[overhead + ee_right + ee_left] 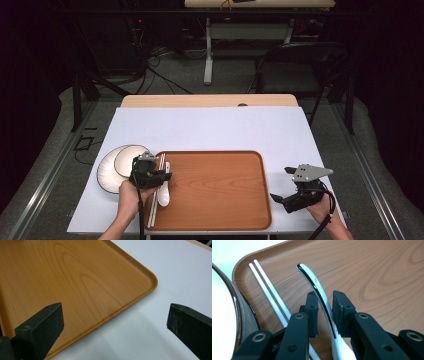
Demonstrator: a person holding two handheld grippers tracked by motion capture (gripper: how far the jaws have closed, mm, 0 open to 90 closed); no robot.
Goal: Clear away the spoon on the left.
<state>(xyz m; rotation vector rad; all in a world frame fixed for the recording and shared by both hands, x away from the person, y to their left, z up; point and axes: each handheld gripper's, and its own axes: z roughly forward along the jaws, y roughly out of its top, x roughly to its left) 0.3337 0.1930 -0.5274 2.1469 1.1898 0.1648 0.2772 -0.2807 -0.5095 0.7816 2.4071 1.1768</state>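
A white spoon (164, 194) lies at the left end of the wooden tray (215, 185), beside a pair of white chopsticks (153, 210). My left gripper (159, 177) hovers low over the spoon. In the left gripper view the spoon's handle (314, 280) runs between the two pads (343, 307) with a thin gap on each side, so the left gripper (325, 300) stands open around it. The chopsticks (267, 285) lie just left of the jaws. My right gripper (282, 184) rests wide open over the white table cover, right of the tray, with nothing between its fingers (115, 322).
Two stacked white plates (117, 167) sit on the table cover just left of the tray, their dark rim (249, 312) close to my left gripper. The tray's near right corner (150, 282) lies ahead of the right gripper. A black chair (300, 65) stands beyond the table.
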